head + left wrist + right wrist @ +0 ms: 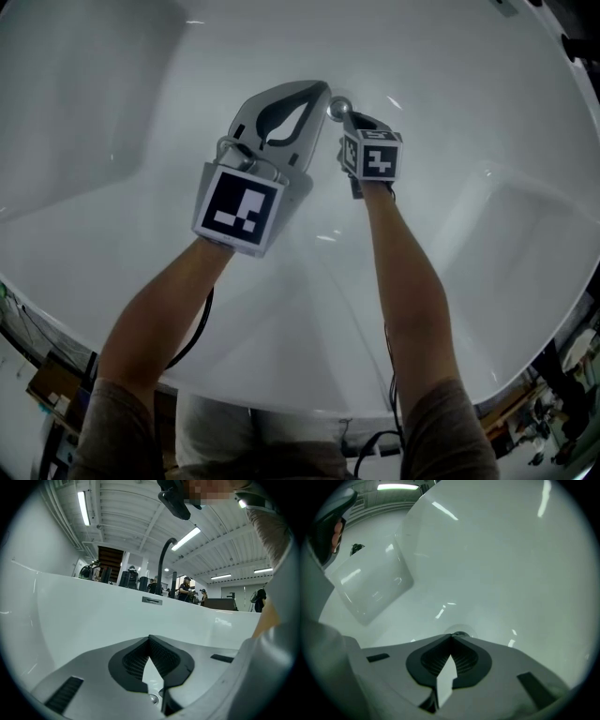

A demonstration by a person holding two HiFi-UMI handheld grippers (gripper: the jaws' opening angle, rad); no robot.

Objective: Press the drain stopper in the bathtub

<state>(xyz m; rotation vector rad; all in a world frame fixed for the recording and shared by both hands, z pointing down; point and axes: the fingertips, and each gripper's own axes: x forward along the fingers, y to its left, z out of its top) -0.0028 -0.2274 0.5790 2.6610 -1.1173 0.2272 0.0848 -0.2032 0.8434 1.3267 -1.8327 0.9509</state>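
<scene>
I look down into a white bathtub (112, 112). The chrome drain stopper (337, 108) sits on the tub floor, far centre. My right gripper (349, 116) is shut with nothing in it, its tips right at the stopper's near edge. In the right gripper view the stopper (459, 633) peeks out just beyond the closed tips of the right gripper (451, 637); whether they touch it I cannot tell. My left gripper (322, 89) is shut and empty, its tips just left of the stopper. In its own view the left gripper (150, 637) faces the tub wall.
The tub's sloped walls rise all round, with a raised flat ledge (525, 216) at the right. An overflow plate (152, 601) is set in the far wall, and a black faucet (164, 559) arches over the rim. Beyond the rim, people stand in a workshop (187, 588).
</scene>
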